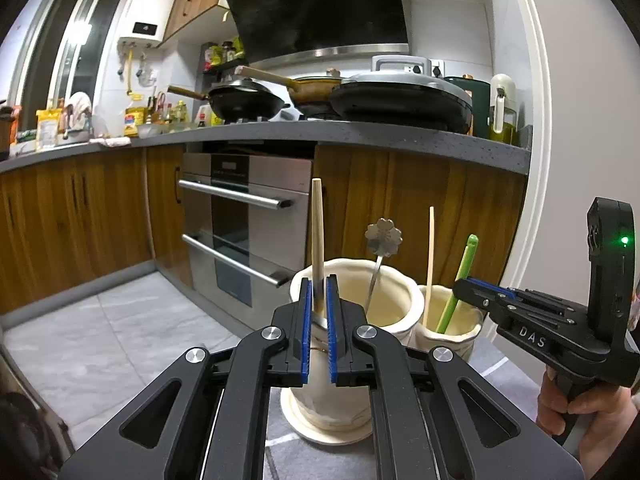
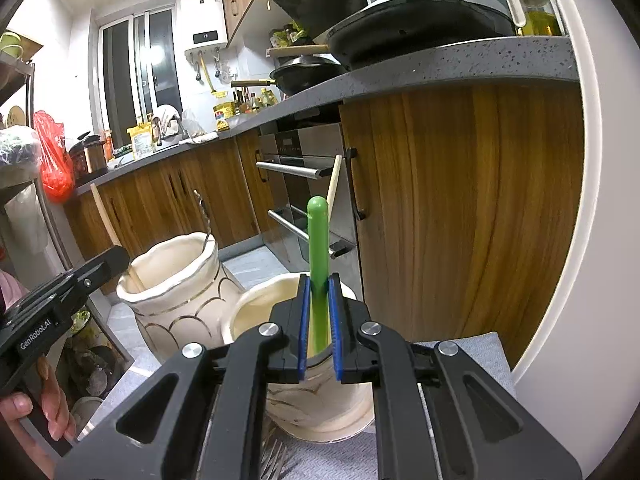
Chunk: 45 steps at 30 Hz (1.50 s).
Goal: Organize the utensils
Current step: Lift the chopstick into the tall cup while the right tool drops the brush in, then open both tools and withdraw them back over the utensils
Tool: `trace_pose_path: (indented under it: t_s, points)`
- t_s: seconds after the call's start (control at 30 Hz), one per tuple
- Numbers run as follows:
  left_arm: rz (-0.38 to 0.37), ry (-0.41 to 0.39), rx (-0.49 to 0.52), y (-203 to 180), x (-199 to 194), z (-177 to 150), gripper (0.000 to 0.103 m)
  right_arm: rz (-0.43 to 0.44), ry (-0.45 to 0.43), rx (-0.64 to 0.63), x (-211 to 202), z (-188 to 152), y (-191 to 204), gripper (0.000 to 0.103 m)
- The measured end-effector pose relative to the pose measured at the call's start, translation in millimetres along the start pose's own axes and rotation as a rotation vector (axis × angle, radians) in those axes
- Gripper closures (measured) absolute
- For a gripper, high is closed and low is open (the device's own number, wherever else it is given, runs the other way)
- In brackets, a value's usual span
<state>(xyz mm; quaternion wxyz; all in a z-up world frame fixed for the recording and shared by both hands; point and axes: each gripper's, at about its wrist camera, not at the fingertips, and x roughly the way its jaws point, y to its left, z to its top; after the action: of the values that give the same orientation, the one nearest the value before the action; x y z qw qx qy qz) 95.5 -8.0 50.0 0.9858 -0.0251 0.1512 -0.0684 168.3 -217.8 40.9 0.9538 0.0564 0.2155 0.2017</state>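
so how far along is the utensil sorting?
Done: flower-topped spoon stands in the big pot, thin chopstick in the small pot. In hand: left gripper clamps the wooden handle over the big pot; right gripper clamps the green utensil in the small pot. Left: releasing both.

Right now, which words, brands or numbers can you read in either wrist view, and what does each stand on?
"DAS": white letters on the black right gripper.
"GenRobot.AI": white letters on the black left gripper.
White wall water heater: display digits too blurred to read.
Yellow packets and bottles on the grey countertop: labels too small to read.
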Motion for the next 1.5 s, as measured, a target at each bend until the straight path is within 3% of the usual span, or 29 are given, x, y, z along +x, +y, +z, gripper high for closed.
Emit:
trace_pose_path:
  t_s: [0.13,0.27,0.6,0.67,0.77,1.17,1.5]
  points:
    - [0.010,-0.011,-0.009,2,-2,1,0.080,-0.009,-0.011,0.010,-2,-1,-2,0.085]
    - [0.019,-0.010,-0.021,6,-2,3,0.073,-0.025,-0.025,0.029,-4,0,-6,0.080]
    - [0.063,-0.026,-0.032,9,-7,3,0.028,-0.033,-0.065,0.114,-13,4,-21,0.020]
    - [0.075,-0.029,-0.040,11,-9,4,0.015,-0.029,-0.066,0.124,-18,5,-22,0.014]
    - [0.096,-0.024,-0.048,15,-14,3,0.009,-0.031,-0.078,0.120,-30,5,-19,0.006]
    - [0.123,0.036,-0.035,24,-40,-15,0.005,-0.035,-0.003,0.087,-60,-16,3,0.006]
    - [0.095,0.176,0.001,36,-51,-56,0.005,-0.047,0.104,0.058,-62,-50,12,0.006]
